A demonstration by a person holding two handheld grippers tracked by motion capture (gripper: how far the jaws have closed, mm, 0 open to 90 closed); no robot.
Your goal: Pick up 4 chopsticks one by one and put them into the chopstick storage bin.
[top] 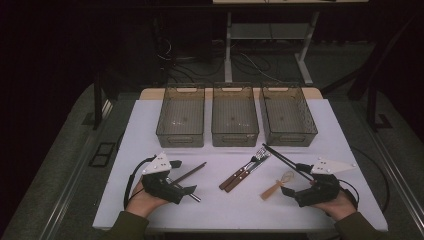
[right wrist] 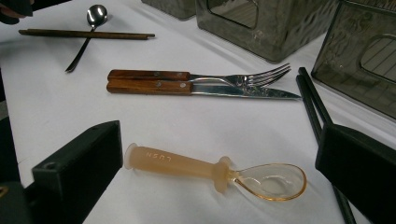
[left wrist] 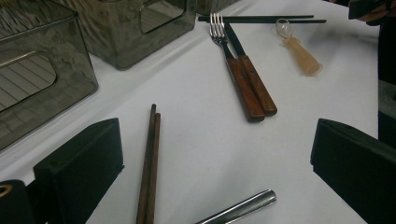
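Left gripper (top: 181, 176) jaws wide, brown chopsticks (left wrist: 150, 163) on the table (top: 150, 120) between them, metal spoon (left wrist: 238, 209) at 5 o'clock. Right gripper (top: 295, 178) jaws wide, holding nothing, amber plastic spoon (right wrist: 210, 170) lying between them; fork (right wrist: 201, 77) and knife (right wrist: 196, 88) at 12 o'clock

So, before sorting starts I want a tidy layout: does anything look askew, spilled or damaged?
Nothing is spilled or broken. One oddity: the metal spoon lies crossed under the brown wooden chopsticks near the left gripper. The wooden-handled fork and knife lie neatly paired.
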